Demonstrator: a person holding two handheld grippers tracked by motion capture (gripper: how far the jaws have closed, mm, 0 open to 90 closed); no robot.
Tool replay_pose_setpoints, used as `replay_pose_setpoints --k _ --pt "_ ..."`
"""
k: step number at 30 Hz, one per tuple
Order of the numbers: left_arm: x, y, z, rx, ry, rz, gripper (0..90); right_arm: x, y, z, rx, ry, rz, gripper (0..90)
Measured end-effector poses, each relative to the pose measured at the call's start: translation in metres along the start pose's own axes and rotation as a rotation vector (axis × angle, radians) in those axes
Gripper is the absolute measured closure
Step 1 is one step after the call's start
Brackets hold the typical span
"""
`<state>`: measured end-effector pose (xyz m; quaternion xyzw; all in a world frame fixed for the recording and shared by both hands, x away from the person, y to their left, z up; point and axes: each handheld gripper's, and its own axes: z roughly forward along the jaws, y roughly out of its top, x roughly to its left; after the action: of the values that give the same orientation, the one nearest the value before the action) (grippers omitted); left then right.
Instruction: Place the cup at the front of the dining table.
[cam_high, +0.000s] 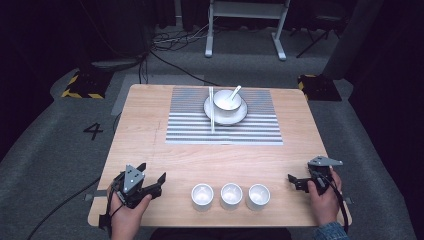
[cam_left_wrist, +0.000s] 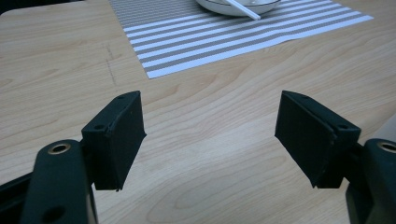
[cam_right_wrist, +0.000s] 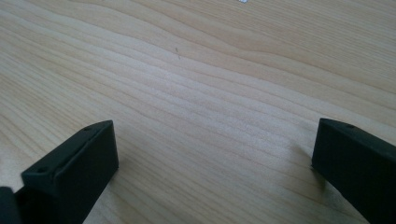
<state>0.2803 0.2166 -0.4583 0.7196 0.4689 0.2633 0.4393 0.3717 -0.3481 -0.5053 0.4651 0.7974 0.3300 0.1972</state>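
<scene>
Three small white cups (cam_high: 202, 196) (cam_high: 231, 195) (cam_high: 258, 195) stand in a row near the table's front edge. On a grey-and-white striped placemat (cam_high: 190, 127) at the far middle sits a white plate (cam_high: 239, 116) bearing a bowl (cam_high: 226, 101) with a spoon (cam_high: 234, 92) in it. White chopsticks (cam_high: 211, 112) lie along the plate's left side. My left gripper (cam_high: 152, 171) (cam_left_wrist: 210, 130) rests at the front left, open and holding nothing. At the front right, my right gripper (cam_high: 301, 175) (cam_right_wrist: 215, 158) is also open over bare wood.
The wooden table (cam_high: 150, 150) stands on grey carpet, with a white frame (cam_high: 245, 30) and cables beyond its far edge. In the left gripper view the placemat (cam_left_wrist: 224, 42) and plate rim (cam_left_wrist: 238, 5) lie ahead, past bare wood (cam_left_wrist: 210, 93).
</scene>
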Motion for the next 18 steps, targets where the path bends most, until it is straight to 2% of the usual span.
replay_pose_setpoints --k 4,16,18 --pt "-0.004 0.003 -0.001 0.0 -0.006 0.004 24.2 0.0 0.0 0.0 0.0 0.0 0.0 0.5" --pt "-0.035 0.017 -0.004 0.002 -0.052 0.044 23.7 0.0 0.0 0.0 0.0 0.0 0.0 0.5" --pt "-0.045 0.022 -0.005 -0.003 -0.064 0.057 23.5 0.0 0.0 0.0 0.0 0.0 0.0 0.5"
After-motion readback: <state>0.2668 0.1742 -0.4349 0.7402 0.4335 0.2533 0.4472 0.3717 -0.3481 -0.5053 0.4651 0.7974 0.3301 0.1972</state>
